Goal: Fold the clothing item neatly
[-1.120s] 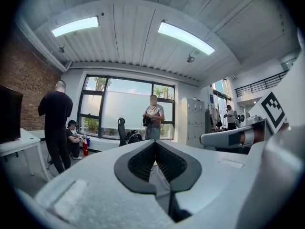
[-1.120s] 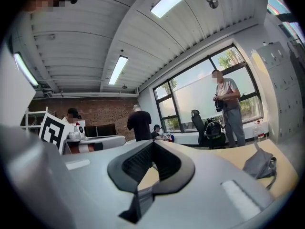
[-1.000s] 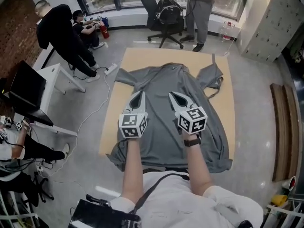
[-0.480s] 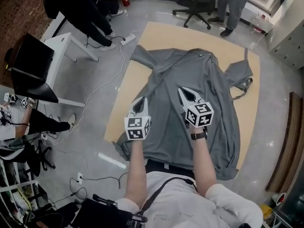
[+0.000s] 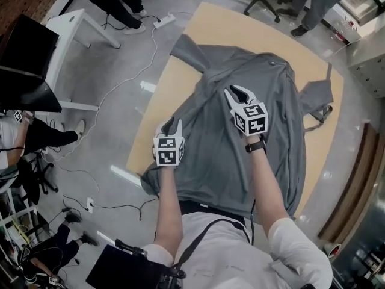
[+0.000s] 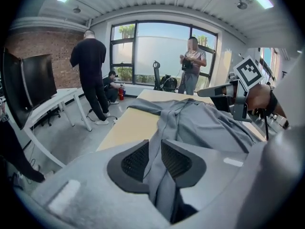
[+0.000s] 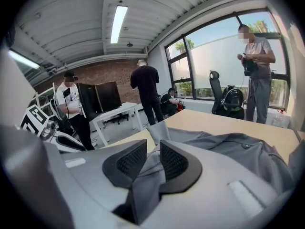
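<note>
Head view first: where does the shirt [image 5: 210,161] lie?
— Spread flat on the tan counter [image 5: 240,29], with the collar at the far end and the hem nearest the person. Its long axis runs away from the person, tilted toward the picture's right, and a sleeve sticks out on each side near the far end.
— And the claws?
— Both are low over it. The left claw [image 5: 171,125] stands at the shirt's left edge, about halfway along the body. The right claw [image 5: 239,92] is farther up, over the middle of the chest.
— Spread or pressed together?
— Each has just been opening. In the left gripper view the pads stand a little apart, with a ridge of grey cloth showing in the gap. The right gripper view shows the same. The pads do not look pressed on the cloth, so neither has a pinch yet.
— What does the coming move turn on?
— Probably a lengthwise fold. The left side edge lies right at the left claw, so that hand is the nearer one to lift it. The cloth would then travel across the long axis, toward the right claw. That claw sits near the likely fold line, well apart from the shirt's right edge.
</note>
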Available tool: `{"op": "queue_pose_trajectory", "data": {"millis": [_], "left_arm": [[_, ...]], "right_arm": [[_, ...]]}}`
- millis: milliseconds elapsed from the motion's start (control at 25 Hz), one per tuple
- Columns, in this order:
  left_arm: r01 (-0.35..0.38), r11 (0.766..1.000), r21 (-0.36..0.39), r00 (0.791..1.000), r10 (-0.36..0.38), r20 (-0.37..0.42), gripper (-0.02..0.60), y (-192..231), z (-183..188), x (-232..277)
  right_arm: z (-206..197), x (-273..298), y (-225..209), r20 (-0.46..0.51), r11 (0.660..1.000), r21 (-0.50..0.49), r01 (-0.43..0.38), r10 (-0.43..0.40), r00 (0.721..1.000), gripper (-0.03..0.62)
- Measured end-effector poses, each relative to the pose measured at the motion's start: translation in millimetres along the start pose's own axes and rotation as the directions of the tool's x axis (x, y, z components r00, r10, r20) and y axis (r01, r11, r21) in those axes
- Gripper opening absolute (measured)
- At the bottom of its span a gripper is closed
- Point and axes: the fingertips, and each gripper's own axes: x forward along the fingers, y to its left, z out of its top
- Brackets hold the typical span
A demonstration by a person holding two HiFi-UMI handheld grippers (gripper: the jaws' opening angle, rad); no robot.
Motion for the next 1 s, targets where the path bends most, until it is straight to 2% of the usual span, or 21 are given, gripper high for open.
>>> {"op": "queue_pose_trajectory", "data": {"millis": [120,200,360,480,600,680,800,840,1000], "left_arm": [[0.003,1.0,-0.011,0.999,-0.003,-0.047,0.087,13.7,-7.9,19.3],[0.016,0.999,0.029,0.994,-0.013,-0.106,0.087,19.4,-18.1,33.5],[0.033,0.992,0.124,0.969,-0.001,-0.247,0.091,32.8,-50.0,55.0],[0.031,0.993,0.116,0.959,0.004,-0.284,0.091,40.0,-63.8,64.5],[0.068,0.99,0.12,0.946,-0.026,-0.325,0.091,36.7,-78.7,68.7],[0.067,0.99,0.126,0.946,-0.023,-0.324,0.091,34.8,-83.5,68.2],[0.049,0.991,0.124,0.951,-0.009,-0.309,0.067,33.3,-84.7,69.2],[0.043,0.991,0.13,0.953,-0.001,-0.304,0.026,32.9,-84.8,70.2],[0.034,0.991,0.127,0.959,0.003,-0.285,0.015,30.8,-82.9,65.2]], "right_arm": [[-1.2,35.2,-11.2,-0.04,1.0,-0.013,-0.008,0.007,0.999,0.115],[-3.6,59.2,-23.1,-0.071,1.0,-0.015,0.0,-0.001,0.997,0.127],[-13.7,103.6,-49.7,-0.131,0.999,-0.021,0.035,-0.037,0.991,0.143],[-20.8,132.0,-67.2,-0.188,0.998,-0.045,0.054,-0.061,0.98,0.163],[-37.8,158.1,-71.6,-0.271,0.997,-0.062,0.045,-0.06,0.961,0.161],[-52.2,169.1,-72.1,-0.308,0.996,-0.067,0.054,-0.072,0.949,0.159],[-57.8,172.3,-75.0,-0.297,0.991,-0.1,0.088,-0.114,0.948,0.121],[-57.6,172.0,-76.1,-0.292,0.99,-0.1,0.096,-0.121,0.949,0.105],[-53.1,167.3,-75.0,-0.28,0.991,-0.105,0.086,-0.113,0.953,0.024]]}}
